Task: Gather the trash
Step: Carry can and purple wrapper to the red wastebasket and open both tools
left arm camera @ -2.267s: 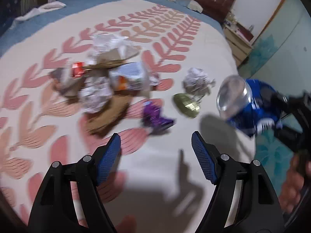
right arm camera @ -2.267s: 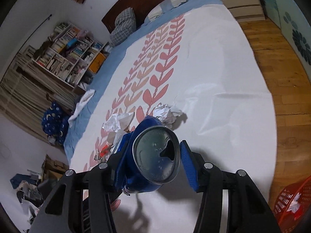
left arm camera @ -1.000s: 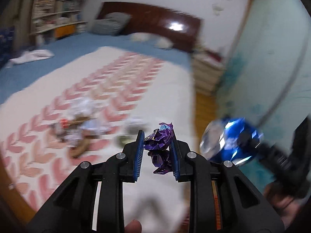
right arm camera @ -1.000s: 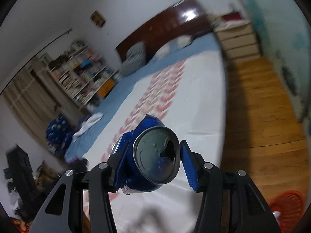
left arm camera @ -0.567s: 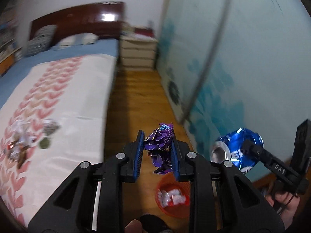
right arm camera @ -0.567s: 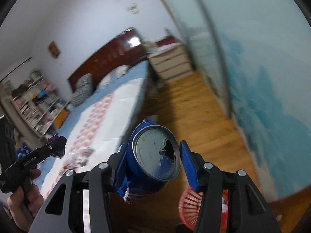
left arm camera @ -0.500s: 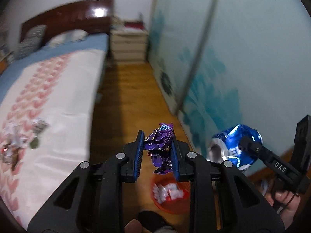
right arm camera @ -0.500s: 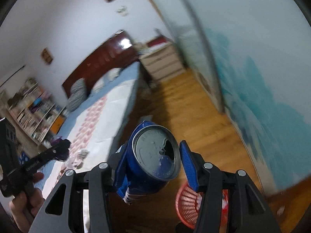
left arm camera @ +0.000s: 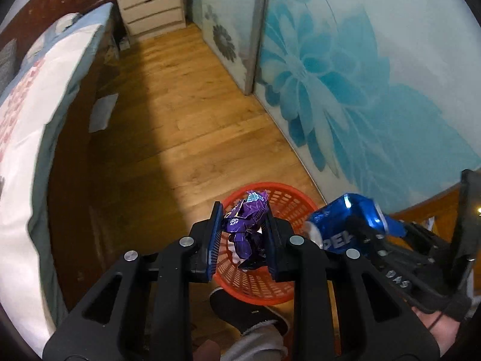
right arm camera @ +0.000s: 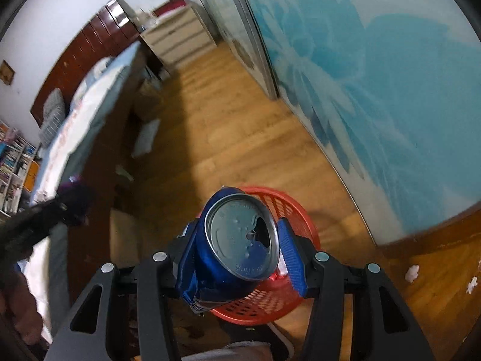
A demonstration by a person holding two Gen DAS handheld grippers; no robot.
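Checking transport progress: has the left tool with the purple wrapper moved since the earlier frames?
Yes. The left tool, shut on the purple wrapper, has moved off the bed to above the red basket.

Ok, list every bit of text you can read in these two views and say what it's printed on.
"DEP", white letters cut off on the blue can.
"DAS", on the right gripper body, seen upside down.
Purple wrapper: light print, too crumpled to read.
Can lid: embossed rim text, too small to read.
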